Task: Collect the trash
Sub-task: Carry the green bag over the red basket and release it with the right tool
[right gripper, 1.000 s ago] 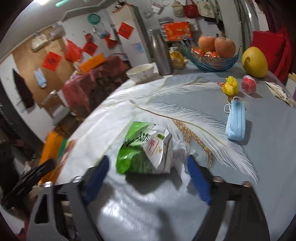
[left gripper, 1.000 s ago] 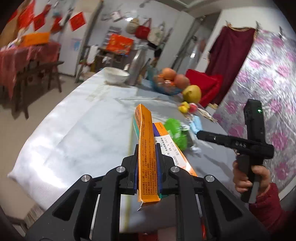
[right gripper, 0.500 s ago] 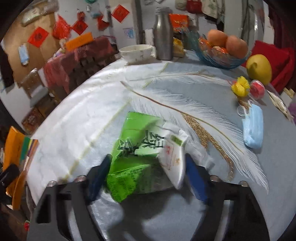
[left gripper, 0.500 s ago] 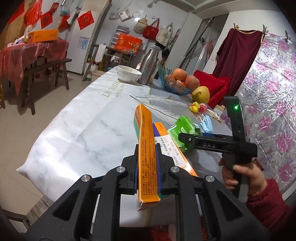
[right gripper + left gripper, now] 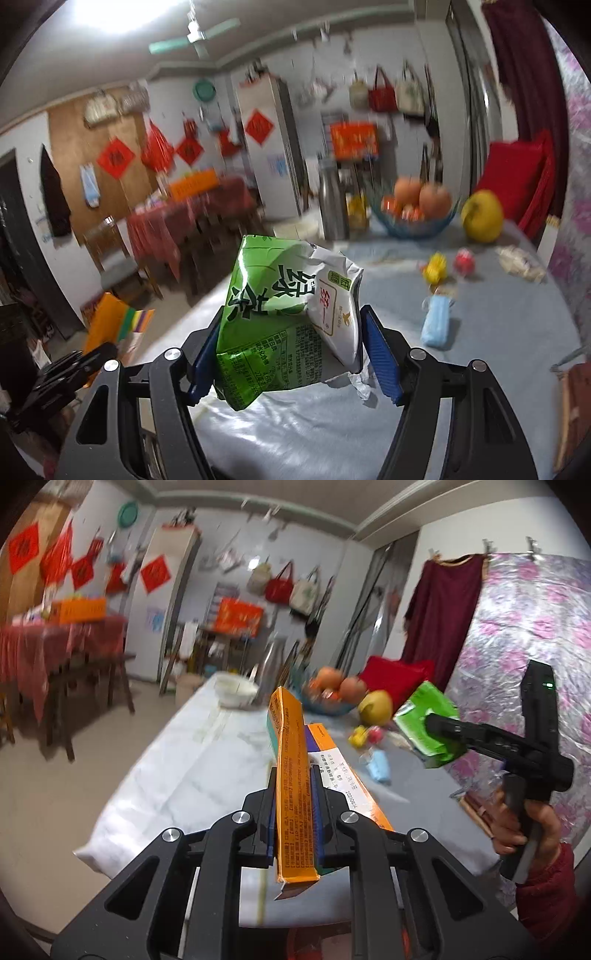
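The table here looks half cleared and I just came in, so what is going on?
A person is picking up trash with a handheld gripper in each hand. The left gripper is shut on a flattened orange box. The right gripper has a crushed green drink carton between its jaws, which are closing, held above the table. A blue face mask lies on the cloth near a fruit bowl.

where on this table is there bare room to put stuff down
The widest bare patch is the pale marbled cloth on the table, from the near edge back to the white bowl. It is crowded at the far end: steel flask, blue glass fruit bowl, yellow pomelo. A blue face mask and small yellow and red trinkets break up the right side.
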A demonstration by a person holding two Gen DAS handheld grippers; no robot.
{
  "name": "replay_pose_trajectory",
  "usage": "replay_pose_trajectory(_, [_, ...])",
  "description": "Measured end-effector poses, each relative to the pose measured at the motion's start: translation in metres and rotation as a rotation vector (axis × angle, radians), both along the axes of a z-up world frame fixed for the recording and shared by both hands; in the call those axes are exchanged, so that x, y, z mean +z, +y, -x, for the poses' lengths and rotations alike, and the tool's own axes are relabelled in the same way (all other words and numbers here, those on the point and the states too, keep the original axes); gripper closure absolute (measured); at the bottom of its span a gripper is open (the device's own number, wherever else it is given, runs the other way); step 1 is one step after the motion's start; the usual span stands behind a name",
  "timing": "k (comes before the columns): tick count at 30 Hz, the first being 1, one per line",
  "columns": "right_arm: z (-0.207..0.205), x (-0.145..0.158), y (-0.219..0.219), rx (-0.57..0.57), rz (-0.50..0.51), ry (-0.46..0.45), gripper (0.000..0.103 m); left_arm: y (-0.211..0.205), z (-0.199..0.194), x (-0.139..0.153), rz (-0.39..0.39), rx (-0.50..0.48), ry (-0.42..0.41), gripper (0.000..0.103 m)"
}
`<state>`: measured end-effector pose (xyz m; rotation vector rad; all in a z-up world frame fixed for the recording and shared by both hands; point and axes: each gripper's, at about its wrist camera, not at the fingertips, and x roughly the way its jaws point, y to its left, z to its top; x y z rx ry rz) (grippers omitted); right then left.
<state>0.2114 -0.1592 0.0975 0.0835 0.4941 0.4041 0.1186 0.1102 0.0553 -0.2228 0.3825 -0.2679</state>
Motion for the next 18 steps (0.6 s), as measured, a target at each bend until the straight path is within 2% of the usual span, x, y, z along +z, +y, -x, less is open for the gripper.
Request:
replay_pose_trajectory(9, [0.136,0.052,-0.038,0.026,-0.062,-0.188,0.034,-0.038,0.089,0.050,-0.039,-0.054,-0.167,0.086])
replay_pose_trajectory(15, [0.214,0.057,-0.058,0.044,-0.085,-0.255,0.033,-0.060,0.147,0.066,-0.048,-0.105,-0.239,0.086])
replay_pose_trajectory(18, [0.230,0.050,-0.063,0.048,-0.084,-0.265,0.033,-0.073,0.159,0.070,-0.069,-0.135,-0.266,0.086])
